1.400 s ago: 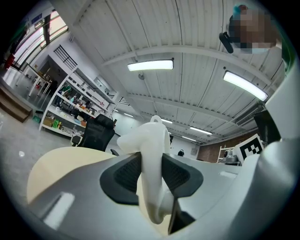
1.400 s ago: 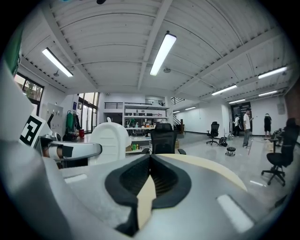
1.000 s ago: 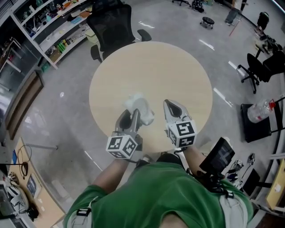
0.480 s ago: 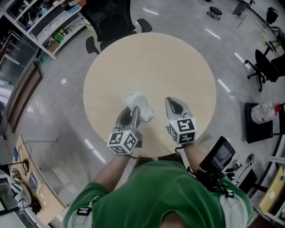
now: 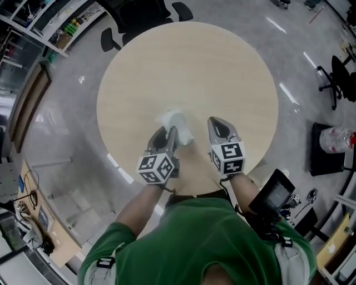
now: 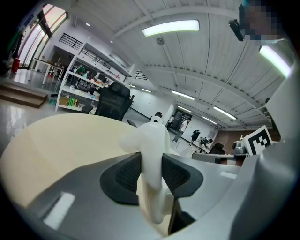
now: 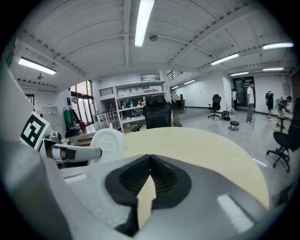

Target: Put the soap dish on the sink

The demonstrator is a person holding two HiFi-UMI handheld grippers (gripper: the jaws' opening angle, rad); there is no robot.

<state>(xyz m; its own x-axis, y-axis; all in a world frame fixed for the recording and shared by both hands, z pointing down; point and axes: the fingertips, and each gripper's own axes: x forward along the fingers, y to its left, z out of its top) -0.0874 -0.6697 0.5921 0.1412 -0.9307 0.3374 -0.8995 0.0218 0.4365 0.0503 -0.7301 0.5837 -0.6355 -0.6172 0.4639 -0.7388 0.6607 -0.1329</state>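
The white soap dish (image 5: pixel 177 123) sticks out over the near part of the round beige table (image 5: pixel 222 72), clamped on edge in my left gripper (image 5: pixel 167 133). In the left gripper view the dish (image 6: pixel 152 145) stands upright between the two dark pads, which press on both of its sides. My right gripper (image 5: pixel 218 123) hovers just to the right of it, jaws shut with nothing in them. The right gripper view shows the dish (image 7: pixel 107 143) at the left, beside the table top. No sink appears in any view.
A black office chair (image 5: pixel 136 11) stands at the table's far side and shelves (image 5: pixel 50 28) line the far left wall. Another black chair (image 5: pixel 339 72) and a bottle on a dark stand (image 5: pixel 334 136) are to the right. Grey floor surrounds the table.
Both grippers have come down closer to the table top, the left one still holding the soap dish. The head view has tipped further over the table.
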